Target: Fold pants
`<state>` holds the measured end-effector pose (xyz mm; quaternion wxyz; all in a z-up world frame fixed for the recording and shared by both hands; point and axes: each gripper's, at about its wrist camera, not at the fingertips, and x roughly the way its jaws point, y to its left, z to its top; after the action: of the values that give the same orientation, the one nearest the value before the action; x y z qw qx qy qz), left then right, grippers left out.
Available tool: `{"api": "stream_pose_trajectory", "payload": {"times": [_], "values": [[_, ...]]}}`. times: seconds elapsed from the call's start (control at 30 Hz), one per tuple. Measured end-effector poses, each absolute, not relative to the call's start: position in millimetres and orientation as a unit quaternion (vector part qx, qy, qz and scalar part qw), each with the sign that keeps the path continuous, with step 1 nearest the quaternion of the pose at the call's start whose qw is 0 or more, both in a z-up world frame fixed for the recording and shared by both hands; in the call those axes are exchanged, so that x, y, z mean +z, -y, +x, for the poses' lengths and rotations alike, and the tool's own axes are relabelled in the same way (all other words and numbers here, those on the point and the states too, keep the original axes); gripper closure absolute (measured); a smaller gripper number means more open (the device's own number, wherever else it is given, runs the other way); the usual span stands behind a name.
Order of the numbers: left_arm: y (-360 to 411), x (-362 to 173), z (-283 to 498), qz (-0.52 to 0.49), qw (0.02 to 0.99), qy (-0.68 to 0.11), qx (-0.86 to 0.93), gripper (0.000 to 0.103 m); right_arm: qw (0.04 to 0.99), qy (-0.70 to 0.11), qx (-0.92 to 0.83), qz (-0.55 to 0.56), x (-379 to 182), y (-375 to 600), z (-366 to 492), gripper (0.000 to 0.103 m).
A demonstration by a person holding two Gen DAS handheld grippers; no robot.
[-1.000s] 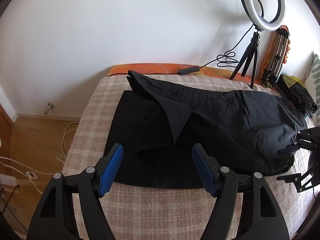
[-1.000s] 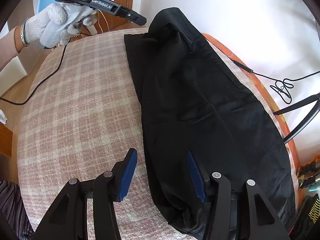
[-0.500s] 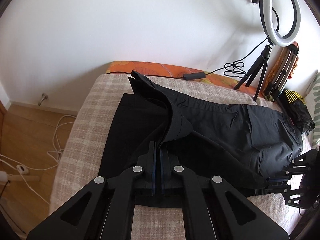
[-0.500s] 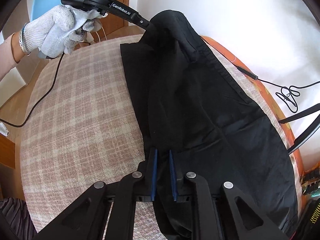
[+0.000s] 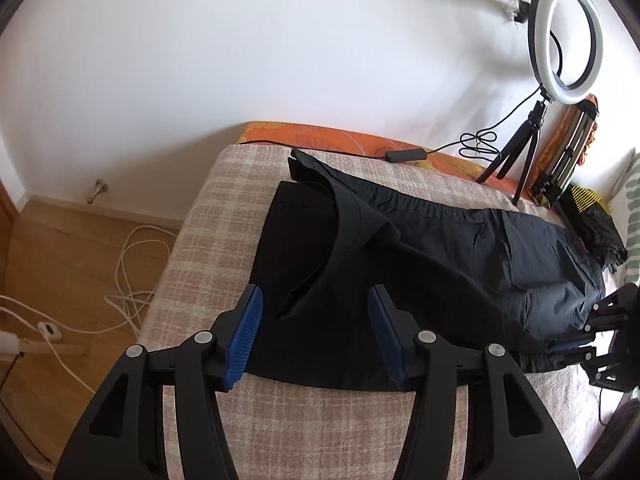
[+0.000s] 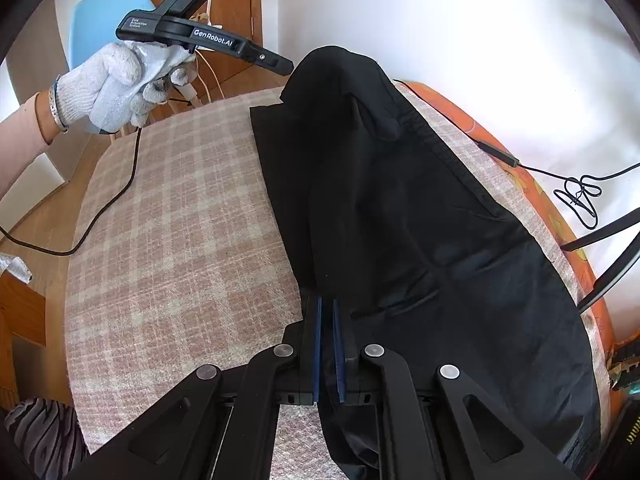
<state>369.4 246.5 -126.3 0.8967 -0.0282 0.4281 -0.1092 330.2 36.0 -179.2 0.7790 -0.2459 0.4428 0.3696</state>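
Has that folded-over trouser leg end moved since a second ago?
Yes. In the left wrist view the raised flap of the pants now lies nearer the ring light side of the bed than before.

Pants [image 5: 420,264] lie lengthwise on the bed [image 5: 208,240], 1 leg end folded back over the other at the foot. Ring light [image 5: 564,40] on its tripod stands behind the pants by the wall. Cable [image 5: 132,276] on the floor, left of the bed.
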Motion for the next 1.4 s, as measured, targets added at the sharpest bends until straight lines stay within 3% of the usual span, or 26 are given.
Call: {"api": "stream_pose_trajectory", "payload": {"times": [0.2, 0.23, 0.3, 0.7, 0.73, 0.77, 0.83, 0.9, 0.97, 1.1, 1.17, 1.23, 1.3, 1.4], "values": [[-235, -150, 397, -0.014, 0.892, -0.441, -0.099, 0.049, 0.782, -0.447, 0.363, -0.240, -177, -30, 335, 0.099], [-235, -155, 401, -0.024, 0.888, -0.448, -0.103, 0.060, 0.782, -0.447, 0.362, -0.241, -177, -30, 335, 0.099], [-236, -163, 406, -0.042, 0.877, -0.466, -0.110, 0.100, 0.783, -0.447, 0.357, -0.243, -178, -28, 337, 0.099], [-291, -131, 384, -0.125, 0.861, -0.479, -0.116, 0.100, 0.796, -0.438, 0.352, -0.226, -169, -23, 341, 0.102], [-293, -136, 385, -0.127, 0.856, -0.490, -0.109, 0.100, 0.795, -0.439, 0.355, -0.224, -170, -25, 341, 0.099], [-291, -142, 386, -0.103, 0.855, -0.502, -0.084, 0.098, 0.791, -0.444, 0.357, -0.223, -173, -29, 342, 0.085], [-283, -155, 386, -0.045, 0.852, -0.520, -0.047, 0.095, 0.791, -0.448, 0.354, -0.222, -178, -33, 344, 0.068], [-281, -164, 382, -0.004, 0.850, -0.526, -0.017, 0.092, 0.790, -0.452, 0.351, -0.220, -181, -35, 345, 0.068], [-286, -166, 378, -0.001, 0.858, -0.513, 0.011, 0.080, 0.794, -0.452, 0.345, -0.216, -182, -33, 347, 0.068], [-288, -159, 367, -0.045, 0.874, -0.484, 0.016, 0.079, 0.808, -0.448, 0.328, -0.197, -175, -15, 345, 0.066], [-279, -153, 361, -0.049, 0.881, -0.471, 0.003, 0.078, 0.820, -0.444, 0.312, -0.182, -166, 2, 341, 0.051], [-268, -149, 354, -0.056, 0.885, -0.462, -0.011, 0.062, 0.836, -0.435, 0.292, -0.165, -156, 23, 335, 0.036], [-258, -145, 347, -0.070, 0.888, -0.455, -0.025, 0.056, 0.851, -0.427, 0.265, -0.151, -147, 46, 328, 0.034], [-244, -147, 338, -0.080, 0.886, -0.455, -0.041, 0.056, 0.868, -0.424, 0.219, -0.135, -139, 85, 322, 0.027]]}}
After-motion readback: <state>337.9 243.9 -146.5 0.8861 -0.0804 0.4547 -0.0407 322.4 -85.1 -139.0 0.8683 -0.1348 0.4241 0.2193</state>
